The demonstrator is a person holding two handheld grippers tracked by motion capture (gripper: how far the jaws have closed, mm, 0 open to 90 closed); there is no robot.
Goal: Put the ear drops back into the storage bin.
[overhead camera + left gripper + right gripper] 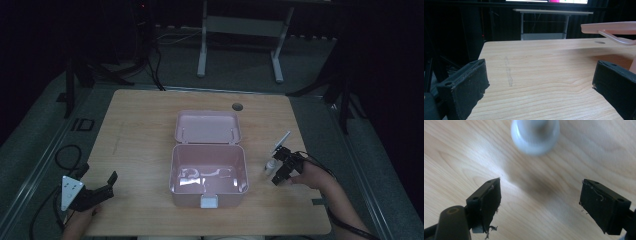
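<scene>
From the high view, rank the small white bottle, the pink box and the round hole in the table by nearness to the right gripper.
Measured from the right gripper:
1. Small white bottle, just beside it on the box side.
2. Pink box, open, toward the table's middle.
3. Round hole, near the table's far edge, beyond the raised lid.

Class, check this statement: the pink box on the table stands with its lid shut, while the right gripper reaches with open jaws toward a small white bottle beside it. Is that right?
Not quite. The lid of the pink box stands open, hinged back, as the high view shows. The rest holds: the right gripper reaches with open jaws toward the small white bottle beside the box on the table.
</scene>
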